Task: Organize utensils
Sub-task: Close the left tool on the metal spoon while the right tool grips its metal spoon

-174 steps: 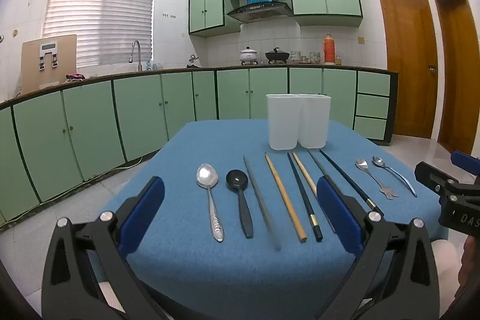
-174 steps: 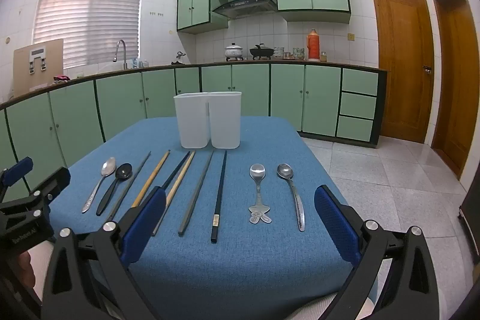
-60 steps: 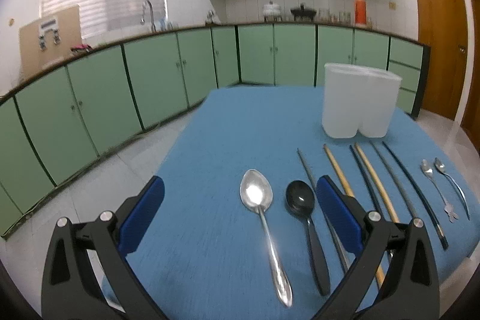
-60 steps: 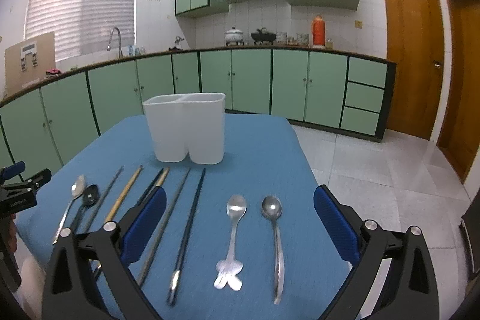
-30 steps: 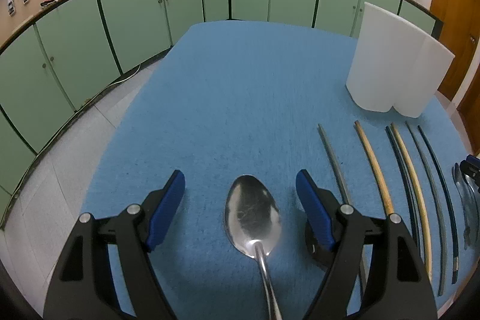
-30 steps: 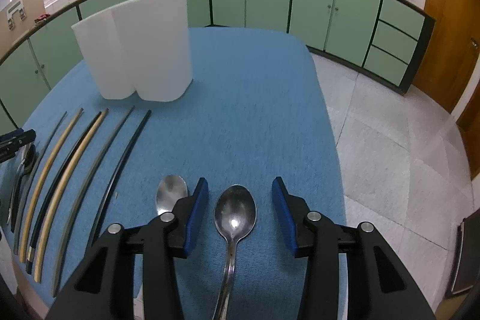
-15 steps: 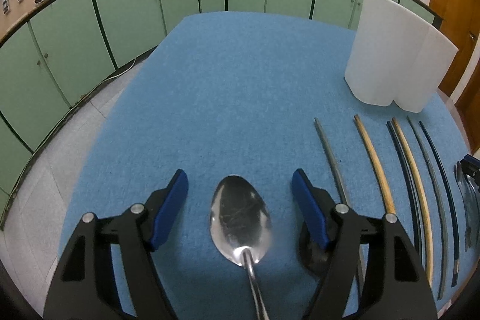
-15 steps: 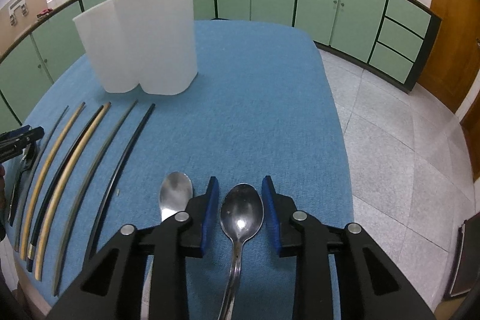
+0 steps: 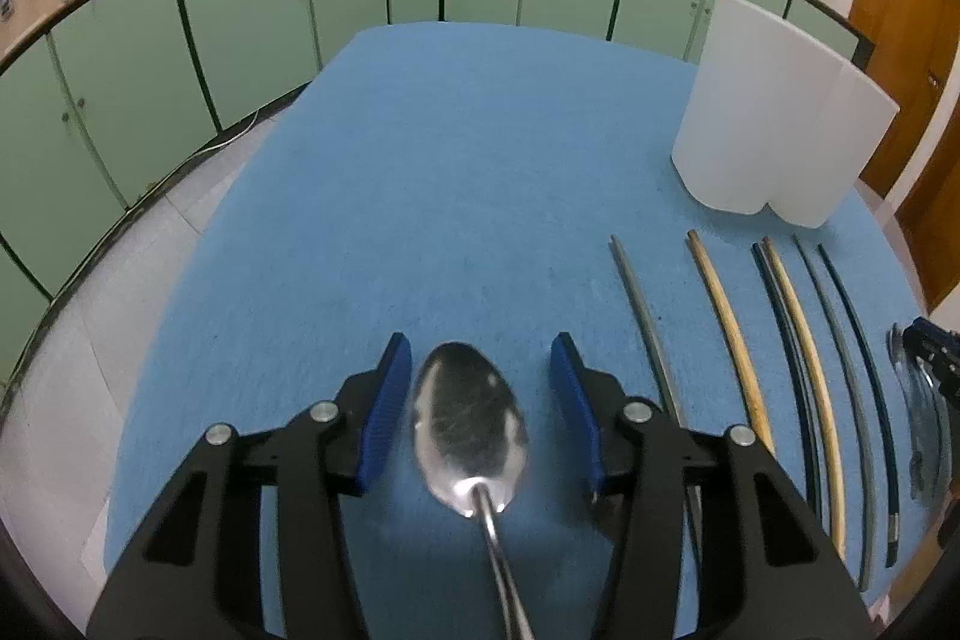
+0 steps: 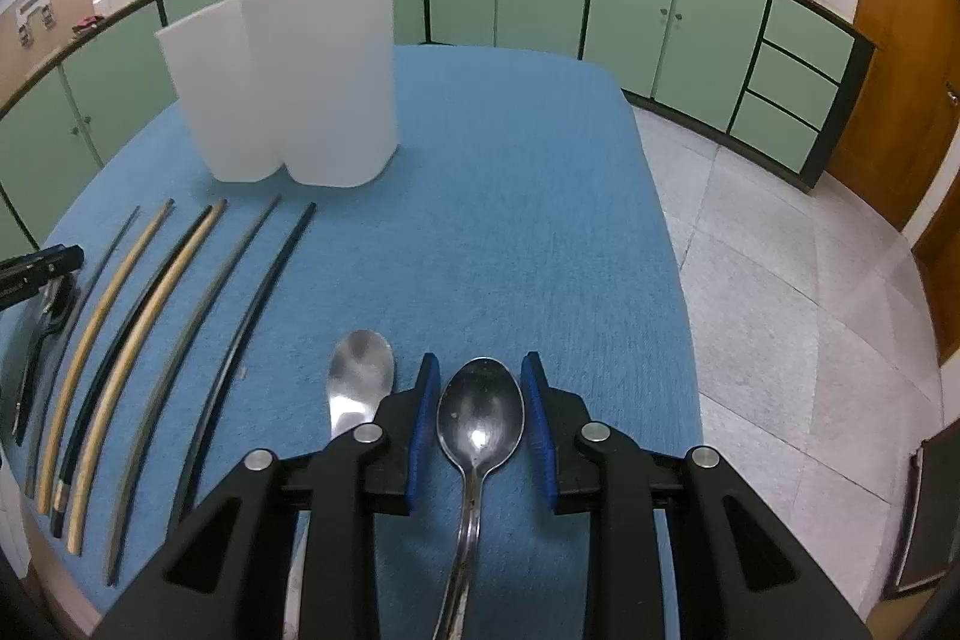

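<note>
A large steel spoon (image 9: 471, 436) lies bowl-forward on the blue tablecloth (image 9: 450, 160). My left gripper (image 9: 480, 364) straddles its bowl, jaws closing, with a gap still showing on both sides. In the right wrist view, my right gripper (image 10: 479, 376) is shut on the bowl of a smaller steel spoon (image 10: 480, 418), blue pads against its sides. A second small spoon (image 10: 360, 370) lies just left of it. Several chopsticks (image 10: 150, 316) lie in a row between the grippers. The white two-compartment holder (image 10: 300, 82) stands upright behind them.
The chopsticks (image 9: 804, 358) run along the right of the left wrist view, the holder (image 9: 774, 118) behind them. A black spoon lies mostly hidden behind the left gripper's right finger. Green cabinets ring the room, and tiled floor drops off beyond the table's right edge (image 10: 672, 244).
Both grippers' jaws have narrowed around their spoons; the right pads now meet the bowl. Neither hand has shifted noticeably.
</note>
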`<state>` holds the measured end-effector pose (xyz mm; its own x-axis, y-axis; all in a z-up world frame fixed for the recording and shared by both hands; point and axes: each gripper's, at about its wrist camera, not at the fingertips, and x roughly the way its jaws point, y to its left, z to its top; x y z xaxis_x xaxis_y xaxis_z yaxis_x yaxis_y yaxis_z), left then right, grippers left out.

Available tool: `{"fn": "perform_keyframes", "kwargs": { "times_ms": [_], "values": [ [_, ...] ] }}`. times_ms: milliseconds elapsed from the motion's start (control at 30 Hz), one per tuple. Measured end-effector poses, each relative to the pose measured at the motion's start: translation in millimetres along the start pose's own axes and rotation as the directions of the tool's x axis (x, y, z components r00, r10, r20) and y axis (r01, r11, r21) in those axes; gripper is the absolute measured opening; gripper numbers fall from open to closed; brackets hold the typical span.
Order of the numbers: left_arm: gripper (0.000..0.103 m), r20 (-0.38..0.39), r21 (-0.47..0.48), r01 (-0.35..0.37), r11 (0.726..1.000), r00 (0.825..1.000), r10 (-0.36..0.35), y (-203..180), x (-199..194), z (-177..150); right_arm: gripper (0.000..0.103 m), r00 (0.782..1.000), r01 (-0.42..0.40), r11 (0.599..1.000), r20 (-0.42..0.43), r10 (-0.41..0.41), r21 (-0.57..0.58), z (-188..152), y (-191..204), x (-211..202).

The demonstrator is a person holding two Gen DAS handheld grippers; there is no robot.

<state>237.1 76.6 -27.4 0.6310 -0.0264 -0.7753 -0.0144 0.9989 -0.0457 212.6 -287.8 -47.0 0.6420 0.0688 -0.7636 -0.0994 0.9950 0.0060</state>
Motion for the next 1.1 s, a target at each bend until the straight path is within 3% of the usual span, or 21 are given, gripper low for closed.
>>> {"fn": "perform_keyframes", "kwargs": {
  "times_ms": [67,167,300,467,667,767,933,1100],
  "values": [
    [0.07,0.021,-0.007,-0.01,1.0,1.0,0.01,3.5,-7.3,-2.8,0.028,1.0,0.002,1.0,0.001,-0.002,0.0,-1.6,-0.3,-1.5],
    [0.071,0.033,-0.009,-0.025,1.0,0.999,0.026,4.7,-12.7,-8.3,0.028,1.0,0.004,1.0,-0.001,-0.004,0.006,-4.3,-1.6,-0.9],
    [0.061,0.015,-0.017,-0.029,0.999,0.999,0.029,4.6,-7.2,-10.7,0.028,1.0,0.01,1.0,0.005,-0.01,0.007,-3.0,-0.6,-0.4],
    [0.058,0.02,-0.017,-0.026,1.0,0.999,0.027,-0.5,-2.4,-8.7,0.028,1.0,0.01,1.0,0.006,-0.01,0.005,-3.6,-0.6,0.0],
    [0.047,0.016,-0.024,-0.016,1.0,1.0,0.017,0.4,0.9,-3.9,0.028,1.0,0.013,1.0,0.008,-0.013,-0.002,-4.9,-1.4,-0.5],
    [0.033,0.02,-0.032,0.006,0.999,1.0,-0.006,-1.9,0.5,-3.6,0.028,1.0,0.016,1.0,0.009,-0.016,-0.003,-4.9,-0.6,0.1],
    [0.033,0.04,-0.022,0.03,0.999,0.999,-0.029,-5.9,-3.9,-6.1,0.028,1.0,0.015,1.0,0.012,-0.015,0.004,-5.4,-1.0,-0.5],
    [0.033,0.12,-0.015,0.048,0.999,0.992,-0.046,-6.4,-23.9,-3.0,0.028,0.999,0.005,1.0,0.046,-0.006,0.025,-4.8,-5.7,-10.5]
  ]
}}
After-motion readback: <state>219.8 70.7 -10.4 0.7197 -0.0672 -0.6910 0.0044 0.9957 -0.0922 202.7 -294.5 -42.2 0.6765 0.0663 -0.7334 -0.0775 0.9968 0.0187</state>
